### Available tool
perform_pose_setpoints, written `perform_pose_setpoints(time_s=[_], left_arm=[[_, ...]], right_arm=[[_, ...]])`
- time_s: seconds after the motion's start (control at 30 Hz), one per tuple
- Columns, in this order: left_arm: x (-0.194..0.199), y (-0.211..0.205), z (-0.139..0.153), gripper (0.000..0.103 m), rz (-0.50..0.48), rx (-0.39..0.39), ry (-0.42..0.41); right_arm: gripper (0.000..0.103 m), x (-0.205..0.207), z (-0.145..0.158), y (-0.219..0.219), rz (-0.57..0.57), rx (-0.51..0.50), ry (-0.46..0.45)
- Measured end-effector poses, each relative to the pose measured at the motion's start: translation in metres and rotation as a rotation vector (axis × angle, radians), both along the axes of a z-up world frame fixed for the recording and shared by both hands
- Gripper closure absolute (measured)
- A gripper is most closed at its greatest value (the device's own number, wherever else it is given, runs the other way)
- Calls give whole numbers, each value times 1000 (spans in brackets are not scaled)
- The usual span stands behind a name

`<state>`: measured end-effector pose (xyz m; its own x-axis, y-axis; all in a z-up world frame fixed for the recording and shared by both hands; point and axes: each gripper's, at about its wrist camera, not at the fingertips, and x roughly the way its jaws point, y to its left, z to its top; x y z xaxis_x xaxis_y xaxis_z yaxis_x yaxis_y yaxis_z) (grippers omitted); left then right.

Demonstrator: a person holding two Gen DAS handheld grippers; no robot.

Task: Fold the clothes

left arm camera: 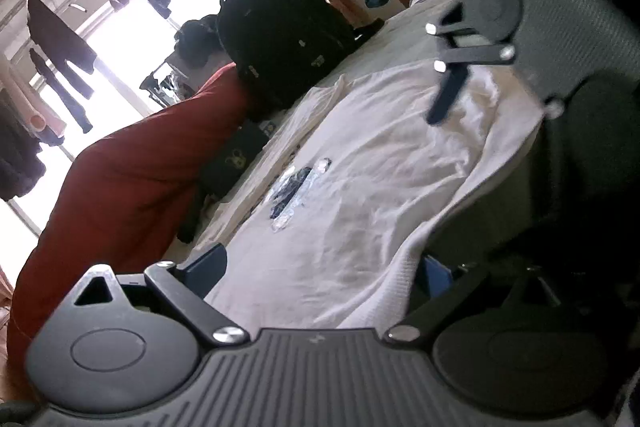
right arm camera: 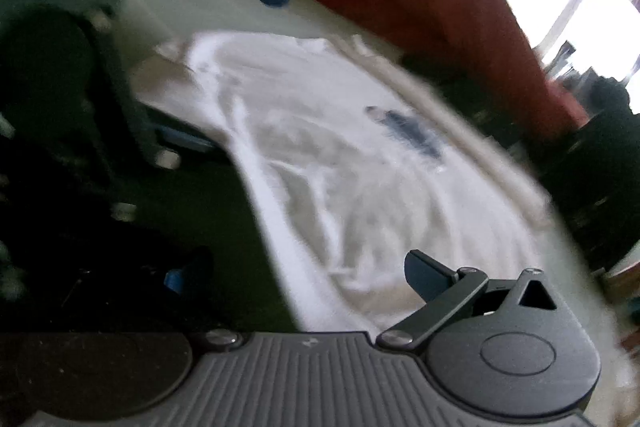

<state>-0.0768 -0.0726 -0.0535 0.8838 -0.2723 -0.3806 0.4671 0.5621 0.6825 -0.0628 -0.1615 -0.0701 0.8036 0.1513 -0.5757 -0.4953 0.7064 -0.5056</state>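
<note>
White T-shirt point(left arm camera: 360, 163) spread flat on bed point(left arm camera: 404, 39), dark print point(left arm camera: 296, 187) facing up. Long axis runs from left gripper point(left arm camera: 320, 267) toward right gripper point(left arm camera: 444, 87) at far end. Left gripper straddles near edge, fingers wide apart, cloth between, not pinched. Right gripper: fingers look spread over cloth, nothing seen gripped, though its own view is blurred and one finger is lost in shadow. Red blanket point(left arm camera: 132, 187) alongside. Sleeves, collar hard to make out.
</note>
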Motion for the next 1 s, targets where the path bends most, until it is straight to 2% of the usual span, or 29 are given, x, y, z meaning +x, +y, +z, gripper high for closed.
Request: perform_pose_setpoints(time_s=[0.1,0.3,0.4,0.5,0.67,0.77,0.9,1.0], left_arm=[[-2,3,-3,6,-13,5,17],[1,-3,-19,6,-43,43,47],[7,-9,-24,6,-4,47,-28],[12,-9,-22,6,43,19,-78],[14,3,-21,6,88,22,-85],[13,16,-26,6,125,44,-83],[13,31,-25,6,171,28,-81],[14,34,-24,5,181,34,-87]], right_arm=[[0,2,-10,6,-59,-109,-152],[0,-5,9,-1,-76,-40,-254],[0,-4,14,-4,-82,-14,-250],[0,-3,12,-6,-85,-13,-233],[0,-1,-6,-10,-111,-103,-234],[0,-2,-9,-22,-132,-123,-254],[0,-1,-11,-36,-188,-182,-313],[0,3,-13,-45,-230,-200,-319]])
